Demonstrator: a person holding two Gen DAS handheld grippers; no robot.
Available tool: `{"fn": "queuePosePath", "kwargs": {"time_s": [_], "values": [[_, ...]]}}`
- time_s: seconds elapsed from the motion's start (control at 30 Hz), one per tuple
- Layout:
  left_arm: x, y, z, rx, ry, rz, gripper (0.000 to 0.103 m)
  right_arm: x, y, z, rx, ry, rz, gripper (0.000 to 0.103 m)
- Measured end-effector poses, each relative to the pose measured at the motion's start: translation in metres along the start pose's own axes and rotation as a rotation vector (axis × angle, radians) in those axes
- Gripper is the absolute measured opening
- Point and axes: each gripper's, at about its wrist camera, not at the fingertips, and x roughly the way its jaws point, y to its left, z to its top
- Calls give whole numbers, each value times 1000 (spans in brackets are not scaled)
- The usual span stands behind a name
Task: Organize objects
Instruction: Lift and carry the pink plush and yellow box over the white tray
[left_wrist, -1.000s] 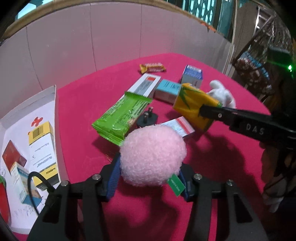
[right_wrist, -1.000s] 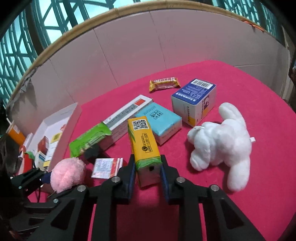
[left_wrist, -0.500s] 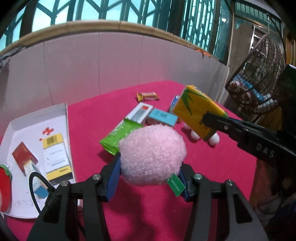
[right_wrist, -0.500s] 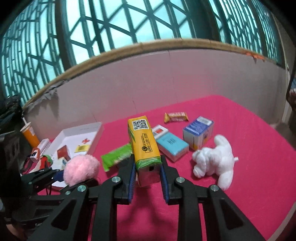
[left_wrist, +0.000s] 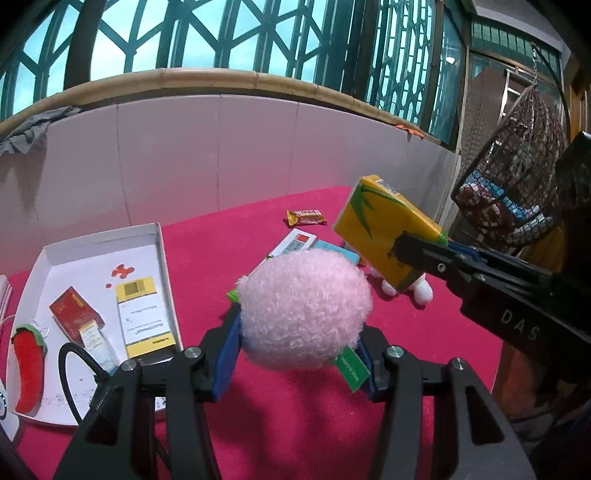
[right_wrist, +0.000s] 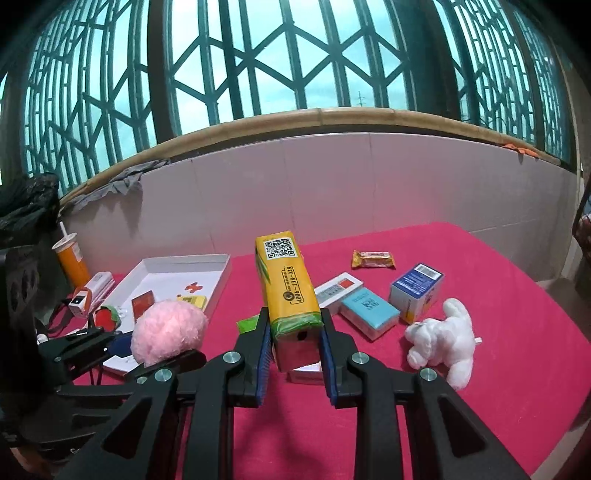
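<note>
Both grippers higher than before | left fingers (left_wrist: 295, 363) pinch pink pompom (left_wrist: 304, 308) | right fingers (right_wrist: 295, 354) pinch yellow carton (right_wrist: 288, 291) (tilted)

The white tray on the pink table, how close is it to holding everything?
Partly filled: the white cardboard tray already holds a yellow-and-white box and a red chilli toy. In hand: left gripper clamps a fluffy pink ball, right gripper a yellow carton. Left: white plush dog, blue boxes, snack bar.
</note>
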Motion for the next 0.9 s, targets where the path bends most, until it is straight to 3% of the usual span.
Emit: {"fn": "queuePosePath", "kwargs": {"time_s": [0.9], "values": [[-37,42,-12,-87,-67,44,52,10,59,-5,-81,49,80,25]]}}
